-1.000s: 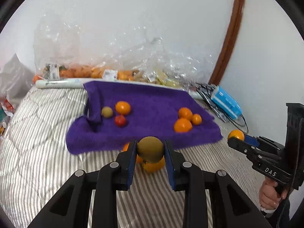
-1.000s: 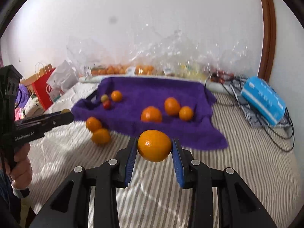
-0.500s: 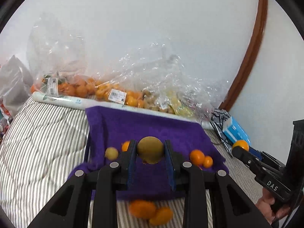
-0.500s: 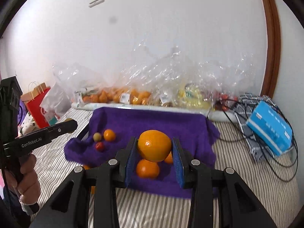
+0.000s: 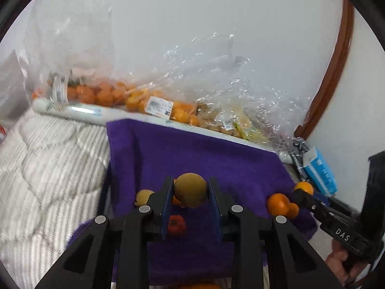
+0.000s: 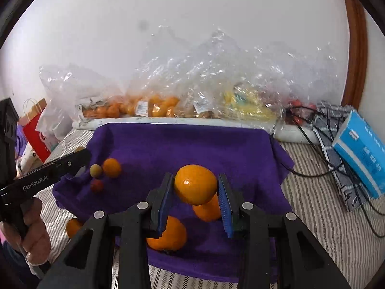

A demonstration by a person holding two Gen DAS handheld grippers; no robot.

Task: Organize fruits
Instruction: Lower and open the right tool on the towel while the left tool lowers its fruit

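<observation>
over the near left part of the purple towel (image 5: pixel 192 159), the left tongs (image 5: pixel 190 193) are clenched on a brownish-green round fruit (image 5: pixel 190 189), probably a kiwi or a like fruit, which hangs clear of the cloth. just left of these tongs lies a small yellow-green fruit (image 5: pixel 144 196), below and between their blades a small red fruit (image 5: pixel 176 225), and behind the held fruit the edge of an orange one peeks out. this reads as the gathering spot for the small odd fruits, so the step in hand looks like carrying, with the drop not yet made. the next move for this side calls for lowering the fruit onto bare cloth beside the yellow-green one, then easing the blades apart gently so it does not roll off the towel's folded left edge onto the striped bed (image 5: pixel 48 168).

farther right, the right tongs (image 6: pixel 196 190) grasp a mandarin orange (image 6: pixel 195 184) above the towel's right half. directly beyond and below the held fruit sits another orange (image 6: pixel 208 210), and just below the left blade a larger orange (image 6: pixel 169 234). so the oranges seem to be grouped here. the next move calls for a spot beside those two, not on top of them, and a low release. one more orange (image 6: pixel 73 226) lies off the towel on the bed, well left of the right tongs, and is probably still to be fetched. bags of fruit (image 6: pixel 144 106) along the wall stand well beyond both tongs.
</observation>
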